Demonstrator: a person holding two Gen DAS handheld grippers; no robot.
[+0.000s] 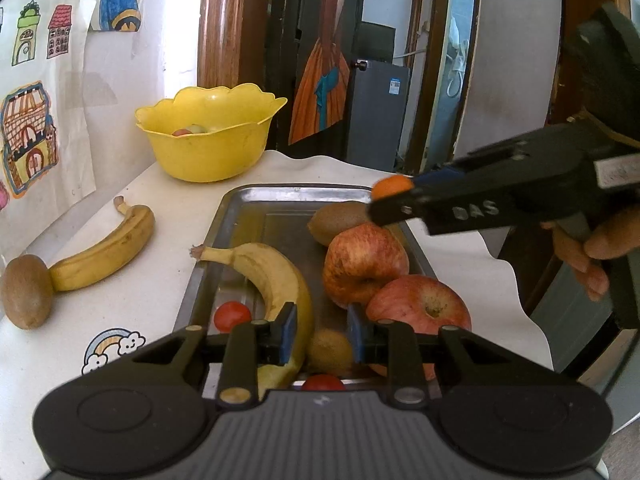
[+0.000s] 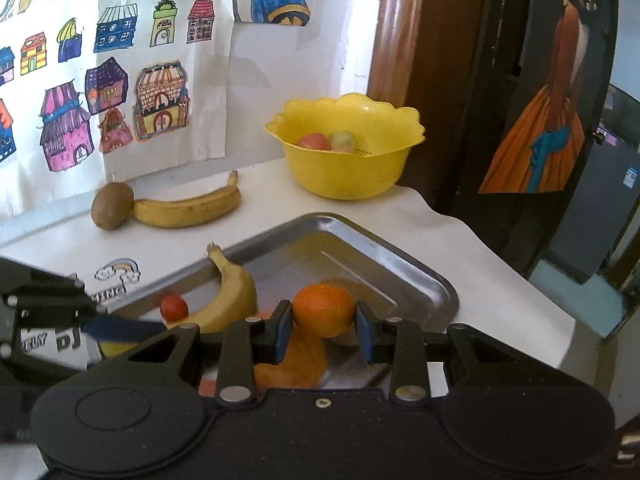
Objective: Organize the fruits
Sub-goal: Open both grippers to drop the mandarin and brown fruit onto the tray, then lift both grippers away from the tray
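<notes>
Kiwi (image 1: pixel 329 350) beside banana (image 1: pixel 276 280), perhaps touching.

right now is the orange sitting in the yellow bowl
No, the orange is gripped between the pads of the right gripper above the metal tray, while the yellow bowl stands farther back on the table.

Left wrist view: near tomato (image 1: pixel 323 382) half hidden behind the gripper body; near kiwi (image 1: pixel 329 350) partly screened by the banana (image 1: pixel 276 280); bowl (image 1: pixel 208 132) contents too small to identify; right wrist view: left gripper (image 2: pixel 120 329) blurred, cut off at left edge.
</notes>
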